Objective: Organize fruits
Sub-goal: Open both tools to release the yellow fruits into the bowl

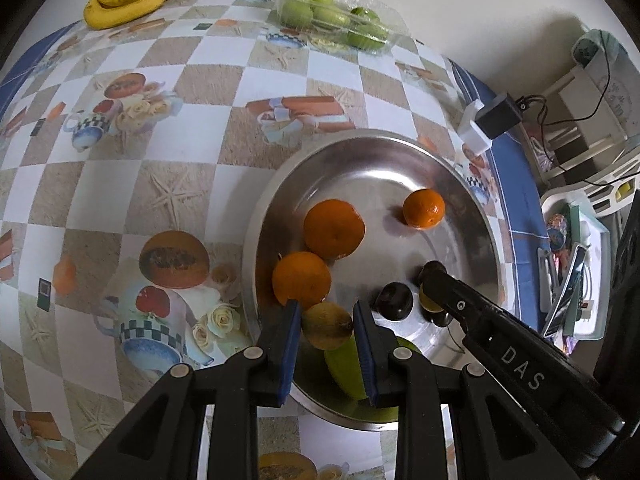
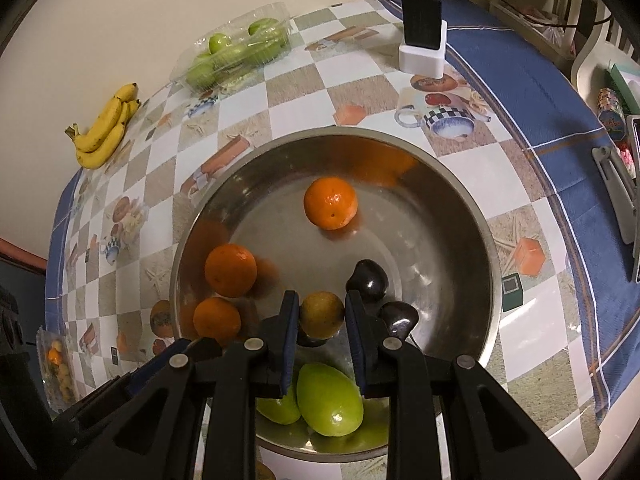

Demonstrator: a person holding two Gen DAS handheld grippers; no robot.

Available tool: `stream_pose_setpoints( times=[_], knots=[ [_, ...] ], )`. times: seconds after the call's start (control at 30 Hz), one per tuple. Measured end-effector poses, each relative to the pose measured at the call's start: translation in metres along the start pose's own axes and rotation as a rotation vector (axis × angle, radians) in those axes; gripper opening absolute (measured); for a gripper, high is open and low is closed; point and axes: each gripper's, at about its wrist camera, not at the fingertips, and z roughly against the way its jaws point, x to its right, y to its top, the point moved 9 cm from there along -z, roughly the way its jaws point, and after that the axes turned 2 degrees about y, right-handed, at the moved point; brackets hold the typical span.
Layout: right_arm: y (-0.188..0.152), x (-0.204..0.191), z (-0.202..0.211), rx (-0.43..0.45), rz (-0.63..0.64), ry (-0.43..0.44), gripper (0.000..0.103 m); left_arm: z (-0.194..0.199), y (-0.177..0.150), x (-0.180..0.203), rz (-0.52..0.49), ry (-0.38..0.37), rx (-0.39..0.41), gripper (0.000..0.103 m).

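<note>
Fruit bowl (image 2: 472, 240) beneath both steeply down-tilted claws, left (image 1: 326, 334) and right (image 2: 322, 326).

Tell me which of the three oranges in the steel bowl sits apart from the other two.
The smallest orange, alone toward the far side of the bowl. The other two oranges sit close together by the bowl's left wall.

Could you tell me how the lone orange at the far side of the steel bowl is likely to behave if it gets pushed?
The orange looks round, so it would probably roll. The bowl looks smooth and curved, so it would likely drift toward the middle. Its skin seems firm, probably not fragile.
</note>
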Motion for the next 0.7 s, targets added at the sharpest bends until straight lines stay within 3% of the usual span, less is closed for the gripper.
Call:
stream_pose_setpoints(
  times=[0.3, 0.43, 0.7],
  knots=[
    [0.000, 0.002, -0.002, -0.011, -0.008, -0.014, 0.025, -0.002, 0.001, 0.000, -0.007, -0.001, -0.013, 0.030],
    [0.000, 0.003, -0.001, -0.010, -0.019, -0.011, 0.031, -0.002, 0.001, 0.000, -0.006, -0.003, -0.010, 0.041],
    [0.006, 0.003, 0.010, 0.025, -0.021, -0.010, 0.031, 0.010, 0.009, -0.003, 0.012, -0.008, 0.037, 0.041]
  ],
)
